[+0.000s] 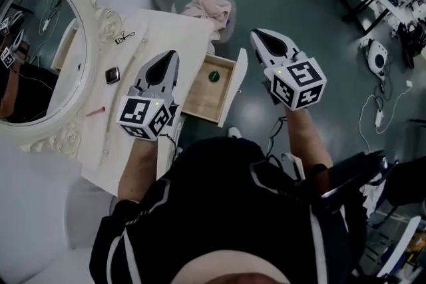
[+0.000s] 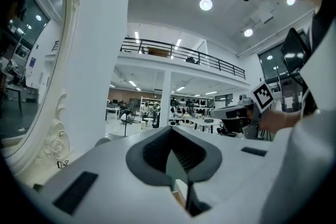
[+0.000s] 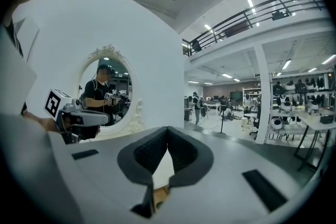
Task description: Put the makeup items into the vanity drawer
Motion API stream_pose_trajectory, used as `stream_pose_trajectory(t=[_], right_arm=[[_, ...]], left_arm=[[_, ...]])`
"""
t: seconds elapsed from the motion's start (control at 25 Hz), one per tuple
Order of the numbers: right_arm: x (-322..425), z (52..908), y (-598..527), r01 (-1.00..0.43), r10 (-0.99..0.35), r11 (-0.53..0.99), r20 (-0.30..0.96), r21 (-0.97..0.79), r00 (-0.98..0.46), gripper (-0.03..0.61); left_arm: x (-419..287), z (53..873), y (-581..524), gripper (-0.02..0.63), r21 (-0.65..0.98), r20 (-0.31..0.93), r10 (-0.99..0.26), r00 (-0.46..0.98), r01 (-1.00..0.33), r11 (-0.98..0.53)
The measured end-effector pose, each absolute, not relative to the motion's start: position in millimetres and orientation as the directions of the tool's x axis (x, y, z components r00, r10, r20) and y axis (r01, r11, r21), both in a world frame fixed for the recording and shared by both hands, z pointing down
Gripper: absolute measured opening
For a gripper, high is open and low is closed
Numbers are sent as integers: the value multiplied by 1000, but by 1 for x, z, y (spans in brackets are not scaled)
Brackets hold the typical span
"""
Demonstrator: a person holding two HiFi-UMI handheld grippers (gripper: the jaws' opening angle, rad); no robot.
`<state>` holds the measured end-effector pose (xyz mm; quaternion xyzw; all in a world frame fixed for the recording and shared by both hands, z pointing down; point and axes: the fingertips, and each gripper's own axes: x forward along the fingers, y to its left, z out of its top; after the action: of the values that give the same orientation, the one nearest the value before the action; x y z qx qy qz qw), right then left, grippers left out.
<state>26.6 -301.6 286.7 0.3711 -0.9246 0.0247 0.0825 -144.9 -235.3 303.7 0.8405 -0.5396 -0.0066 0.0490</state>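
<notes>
The white vanity (image 1: 156,33) has its wooden drawer (image 1: 200,102) pulled out to the right. A small round green item (image 1: 213,76) lies inside it. On the tabletop lie a dark square compact (image 1: 112,74), a thin pink stick (image 1: 95,111) and a small black clip (image 1: 124,37). My left gripper (image 1: 171,55) (image 2: 170,131) hovers above the table's edge beside the drawer, shut with nothing in it. My right gripper (image 1: 257,35) (image 3: 168,129) hangs in the air to the right of the drawer front, also shut and empty.
An oval mirror (image 1: 40,50) in an ornate white frame stands at the table's left. A grey seat with a pink cloth (image 1: 210,8) sits behind the table. Cables and a white device (image 1: 377,53) lie on the floor at the right.
</notes>
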Motion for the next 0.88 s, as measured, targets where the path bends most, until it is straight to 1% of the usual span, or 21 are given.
stream_pose_trajectory(t=[0.16, 0.36, 0.56, 0.88], right_arm=[[25, 282, -300, -694, -687, 720, 164, 17, -708, 5], [20, 280, -298, -687, -684, 724, 187, 60, -705, 5], [24, 279, -297, -702, -700, 708, 198, 68, -686, 5], [22, 282, -296, -699, -702, 707, 211, 102, -680, 5]], left_arm=[[-143, 290, -226, 5, 93, 14, -897, 441, -894, -438], [-146, 284, -229, 5, 49, 40, -904, 425, -905, -423], [-150, 278, -228, 4, 105, 14, -913, 407, -909, -403], [-152, 282, -228, 4, 125, 28, -916, 401, -910, -395]])
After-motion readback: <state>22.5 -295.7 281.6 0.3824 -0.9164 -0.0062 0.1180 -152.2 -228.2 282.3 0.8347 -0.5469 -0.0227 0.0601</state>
